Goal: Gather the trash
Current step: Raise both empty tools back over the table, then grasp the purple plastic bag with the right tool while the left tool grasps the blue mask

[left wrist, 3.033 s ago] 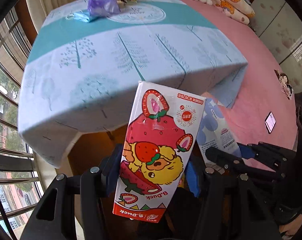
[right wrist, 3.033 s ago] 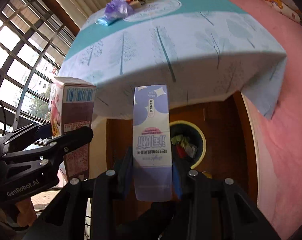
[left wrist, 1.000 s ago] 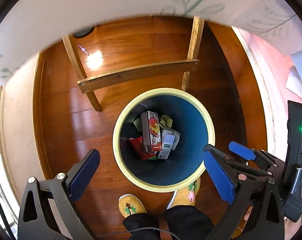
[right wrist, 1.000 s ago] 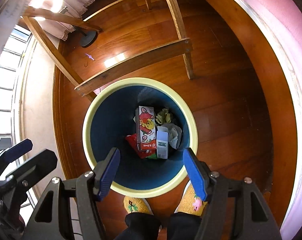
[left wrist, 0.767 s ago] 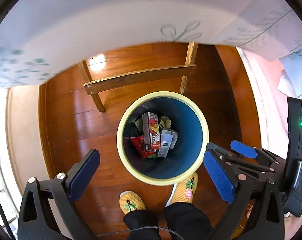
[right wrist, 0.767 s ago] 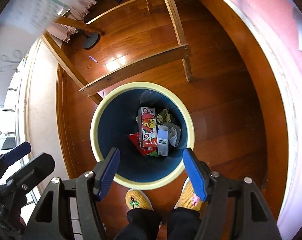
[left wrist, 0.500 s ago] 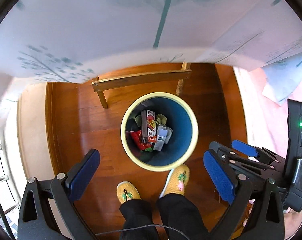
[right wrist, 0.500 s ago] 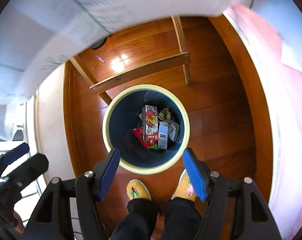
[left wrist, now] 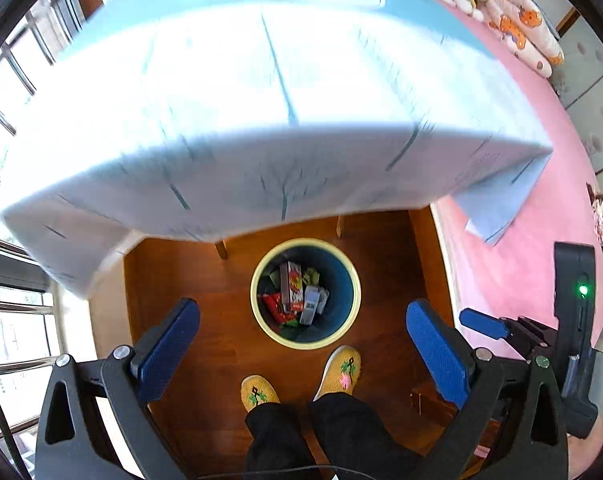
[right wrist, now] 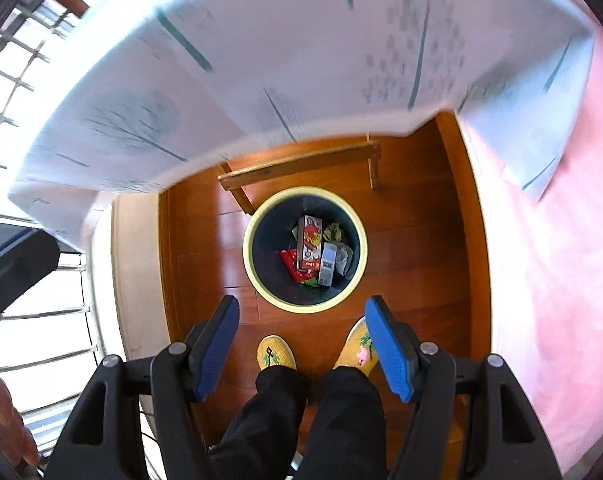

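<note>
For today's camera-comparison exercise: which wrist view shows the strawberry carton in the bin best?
The right wrist view: the strawberry carton lies face up in the bin, its printed front fairly clear. The left wrist view shows the same carton smaller and more foreshortened, its print harder to make out.

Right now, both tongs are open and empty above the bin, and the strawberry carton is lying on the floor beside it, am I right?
Not quite: the carton lies inside the bin, not on the floor, as the right wrist view shows. Both tongs are indeed open and empty.
</note>
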{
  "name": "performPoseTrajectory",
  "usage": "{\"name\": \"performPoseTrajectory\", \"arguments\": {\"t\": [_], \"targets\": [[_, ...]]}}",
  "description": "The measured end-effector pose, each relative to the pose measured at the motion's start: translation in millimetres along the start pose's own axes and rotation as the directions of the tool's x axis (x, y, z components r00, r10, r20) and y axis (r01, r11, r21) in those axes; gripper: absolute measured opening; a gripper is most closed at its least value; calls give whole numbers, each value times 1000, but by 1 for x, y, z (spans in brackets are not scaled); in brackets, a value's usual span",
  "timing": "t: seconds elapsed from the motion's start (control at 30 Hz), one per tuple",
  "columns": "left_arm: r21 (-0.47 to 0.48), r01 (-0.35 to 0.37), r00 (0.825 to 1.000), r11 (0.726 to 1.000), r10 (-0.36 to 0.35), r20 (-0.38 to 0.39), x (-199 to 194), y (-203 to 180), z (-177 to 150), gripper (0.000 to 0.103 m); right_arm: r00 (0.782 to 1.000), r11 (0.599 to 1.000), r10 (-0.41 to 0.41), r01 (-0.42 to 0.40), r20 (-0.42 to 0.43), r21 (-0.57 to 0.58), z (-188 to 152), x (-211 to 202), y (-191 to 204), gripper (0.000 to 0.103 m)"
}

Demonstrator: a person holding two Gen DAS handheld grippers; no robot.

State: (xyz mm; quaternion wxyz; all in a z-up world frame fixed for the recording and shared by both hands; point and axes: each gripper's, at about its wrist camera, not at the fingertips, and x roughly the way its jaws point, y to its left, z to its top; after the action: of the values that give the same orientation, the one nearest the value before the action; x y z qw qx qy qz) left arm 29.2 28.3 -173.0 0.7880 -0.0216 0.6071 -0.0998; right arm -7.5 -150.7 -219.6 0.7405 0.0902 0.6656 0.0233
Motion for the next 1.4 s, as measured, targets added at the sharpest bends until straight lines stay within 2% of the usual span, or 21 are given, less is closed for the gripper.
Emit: {"name": "performPoseTrajectory", "arguments": {"t": [0.17,0.3,0.4,0.53,0.73,0.87,1.0,1.1,1.27,1.4], "targets": [[-28,-7,997,1000,10,79,-55,-6,21,102,997,998,20,-16,77,-54,14,-60,4,66],[-42,-37,988,998,42,146,-96,-12,37,102,985,995,56,-42,162,-85,36,-105,6,66],[-62,-67,976,996,78,204,-126,-15,48,102,970,989,76,-44,230,-138,55,-137,10,66],[-113,-96,950,989,125,287,-161,-18,62,102,949,974,114,-48,295,-222,81,-167,19,66],[-174,-153,915,973,206,347,-189,-13,81,102,916,942,184,-61,357,-331,123,-200,46,66],[-207,-177,900,962,244,362,-194,-3,95,102,900,921,216,-59,379,-385,146,-210,68,66],[-229,-181,903,956,254,347,-186,17,117,102,888,907,236,-55,396,-417,168,-212,91,66],[-253,-185,908,950,264,327,-172,37,136,102,888,906,245,-67,388,-417,184,-204,104,66],[-223,-149,937,963,209,280,-137,79,186,97,902,918,229,-75,366,-390,226,-181,130,66],[-177,-116,957,977,158,243,-114,110,228,97,921,932,247,-142,300,-333,272,-155,154,66]]}}
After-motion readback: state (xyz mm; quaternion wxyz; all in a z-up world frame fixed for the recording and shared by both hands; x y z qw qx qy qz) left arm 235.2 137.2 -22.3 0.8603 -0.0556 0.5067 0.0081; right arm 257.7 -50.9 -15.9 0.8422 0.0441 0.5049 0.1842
